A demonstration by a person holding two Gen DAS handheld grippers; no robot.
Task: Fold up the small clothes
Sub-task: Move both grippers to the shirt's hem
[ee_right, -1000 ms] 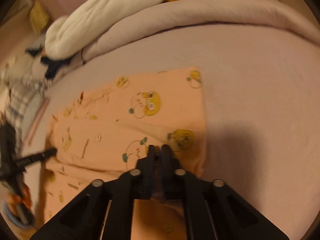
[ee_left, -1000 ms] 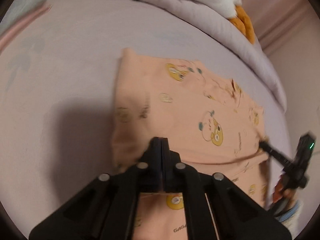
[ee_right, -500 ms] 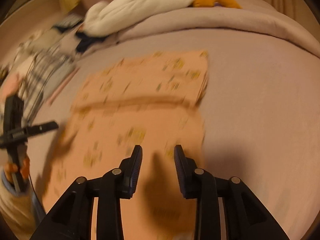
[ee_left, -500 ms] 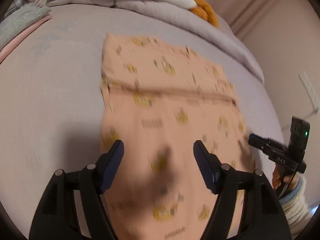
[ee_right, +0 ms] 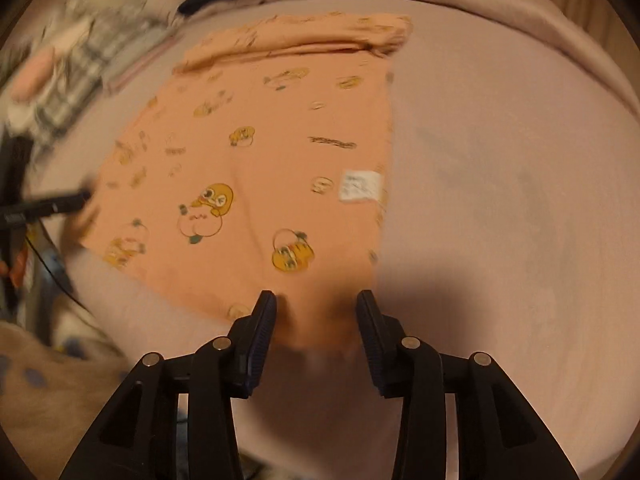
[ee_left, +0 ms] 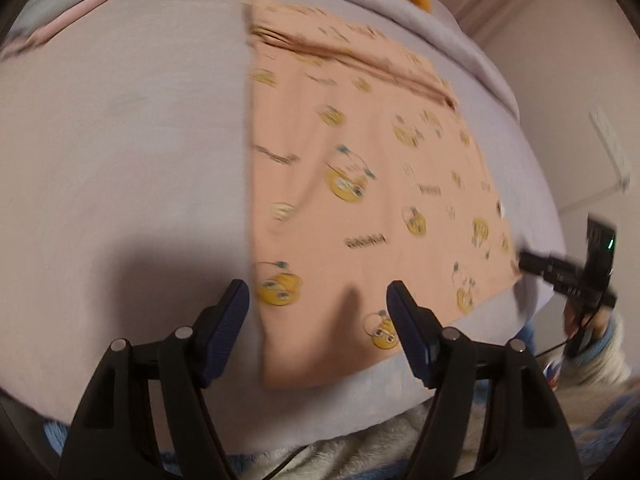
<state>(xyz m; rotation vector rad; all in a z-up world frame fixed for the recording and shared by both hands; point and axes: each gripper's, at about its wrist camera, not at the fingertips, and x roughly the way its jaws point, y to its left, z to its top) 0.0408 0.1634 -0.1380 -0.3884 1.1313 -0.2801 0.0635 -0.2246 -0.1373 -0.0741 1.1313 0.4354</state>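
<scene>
The left gripper (ee_left: 318,312) is a matte black plastic frame with triangular cut-outs, round silver screw heads along its arms, and two fingers faced with dark blue ribbed pads (ee_left: 226,332). The right gripper (ee_right: 316,322) has the same black frame, silver screws and dark blue ribbed pads (ee_right: 260,340). In the left wrist view the other device carries a small green light, a thin black cable, and a pale fuzzy sleeve (ee_left: 600,364) behind it.
</scene>
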